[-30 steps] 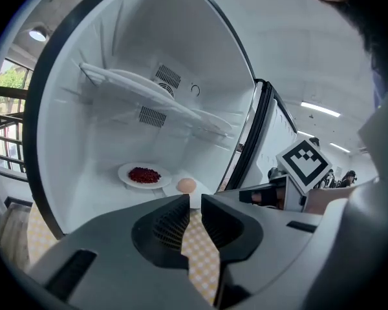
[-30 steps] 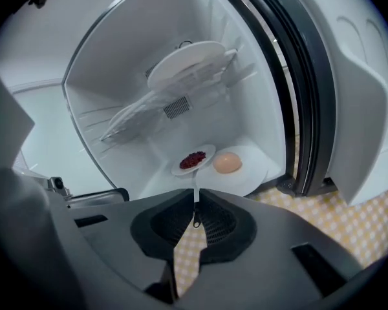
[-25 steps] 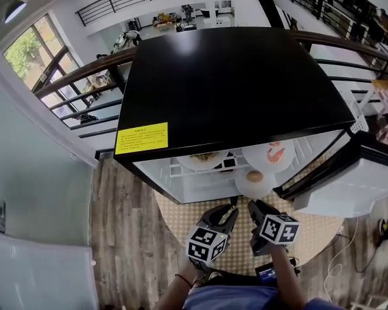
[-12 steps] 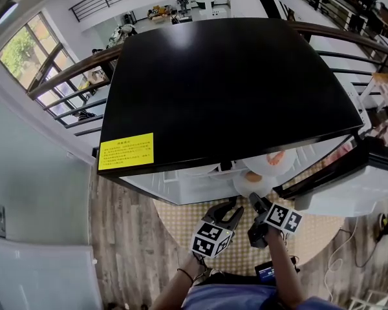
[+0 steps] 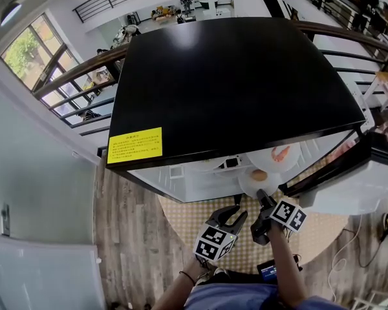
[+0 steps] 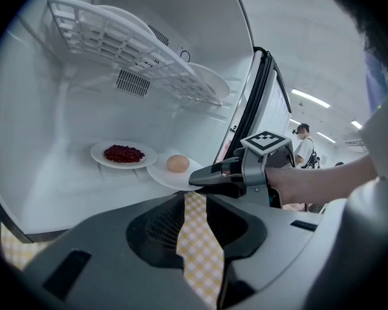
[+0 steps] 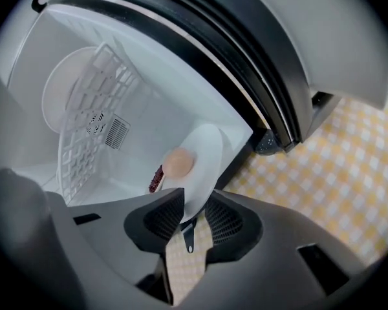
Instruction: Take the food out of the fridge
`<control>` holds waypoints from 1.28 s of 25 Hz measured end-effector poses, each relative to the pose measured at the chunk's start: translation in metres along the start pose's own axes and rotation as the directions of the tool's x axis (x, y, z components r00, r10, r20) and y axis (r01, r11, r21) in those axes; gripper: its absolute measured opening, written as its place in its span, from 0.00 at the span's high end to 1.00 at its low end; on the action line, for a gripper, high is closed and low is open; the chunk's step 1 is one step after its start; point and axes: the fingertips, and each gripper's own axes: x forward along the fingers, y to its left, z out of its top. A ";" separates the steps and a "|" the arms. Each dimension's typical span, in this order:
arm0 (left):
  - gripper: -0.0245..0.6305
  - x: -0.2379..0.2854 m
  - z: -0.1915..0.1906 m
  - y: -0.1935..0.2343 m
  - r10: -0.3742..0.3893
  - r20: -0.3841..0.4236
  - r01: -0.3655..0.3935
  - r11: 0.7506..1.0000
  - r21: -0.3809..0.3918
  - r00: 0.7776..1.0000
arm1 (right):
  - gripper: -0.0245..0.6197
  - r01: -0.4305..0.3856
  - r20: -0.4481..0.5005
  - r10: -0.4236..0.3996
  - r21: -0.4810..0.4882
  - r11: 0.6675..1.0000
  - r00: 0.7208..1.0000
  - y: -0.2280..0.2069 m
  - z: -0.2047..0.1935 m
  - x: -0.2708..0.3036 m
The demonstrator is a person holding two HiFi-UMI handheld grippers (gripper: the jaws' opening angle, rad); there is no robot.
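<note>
While our right gripper, jaws just closing, clamps the rim of 1 plate in the fridge, our left gripper hangs open, empty.

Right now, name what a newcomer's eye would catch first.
The black fridge top with its yellow sticker fills the head view. Below it, at the fridge's open front, the right claw has just closed on the rim of a white plate bearing a round tan food.

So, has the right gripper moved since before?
Yes: the right gripper moved closer to the black fridge; its jaws just closed on the rim of the round white plate.
</note>
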 end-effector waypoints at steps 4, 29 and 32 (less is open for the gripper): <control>0.81 -0.008 -0.003 -0.005 0.003 0.004 -0.003 1.000 -0.005 1.000 | 0.83 -0.025 0.013 0.024 0.031 0.999 1.000 0.003 -0.001 -0.011; 0.81 -0.064 -0.009 -0.031 0.055 0.071 -0.055 0.998 -0.007 0.996 | 0.92 -0.121 -0.035 0.130 0.194 0.973 0.991 0.015 -0.048 -0.073; 0.81 -0.077 -0.008 -0.031 0.071 0.086 -0.070 0.997 -0.012 0.994 | 0.92 -0.150 -0.039 0.160 0.184 0.972 0.986 0.025 -0.053 -0.082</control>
